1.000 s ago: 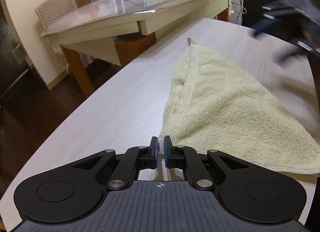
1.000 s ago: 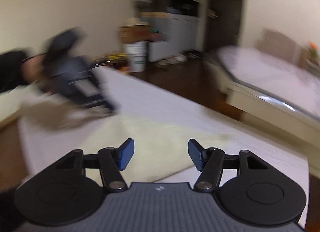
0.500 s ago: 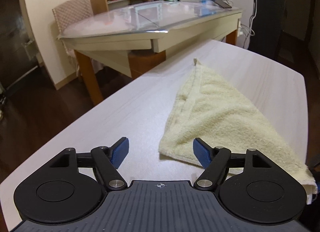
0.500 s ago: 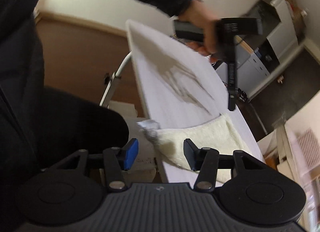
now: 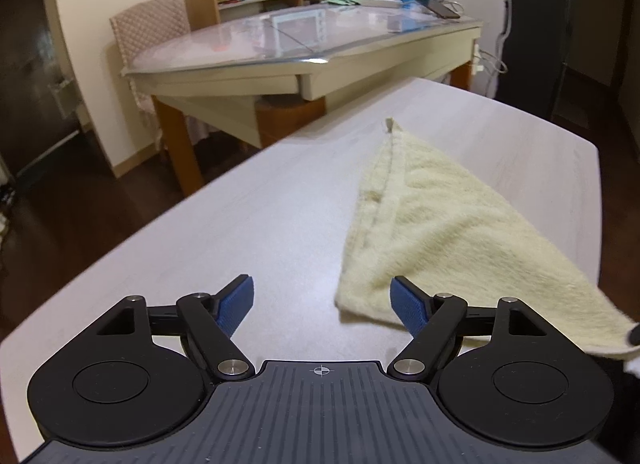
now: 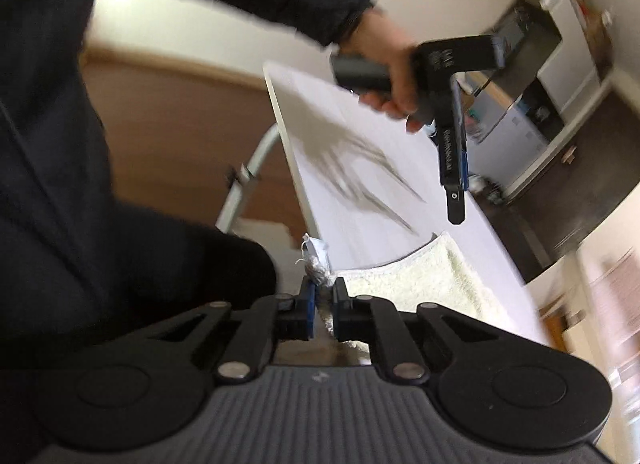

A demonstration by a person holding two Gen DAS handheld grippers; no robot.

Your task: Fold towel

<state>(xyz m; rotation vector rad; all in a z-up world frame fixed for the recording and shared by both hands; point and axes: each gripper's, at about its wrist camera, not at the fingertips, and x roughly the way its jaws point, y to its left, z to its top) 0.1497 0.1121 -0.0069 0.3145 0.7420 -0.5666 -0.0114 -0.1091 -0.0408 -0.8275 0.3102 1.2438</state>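
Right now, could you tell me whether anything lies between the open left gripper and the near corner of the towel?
Nothing visible does. Only bare white table separates the left gripper from the towel, whose corner already lies beside the right-hand jaw.

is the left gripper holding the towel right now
No, the left gripper has its jaws wide apart above the table, with only the towel corner lying near its right finger, ungripped.

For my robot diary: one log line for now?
towel: folded triangle on table | left gripper: open | right gripper: shut on towel corner
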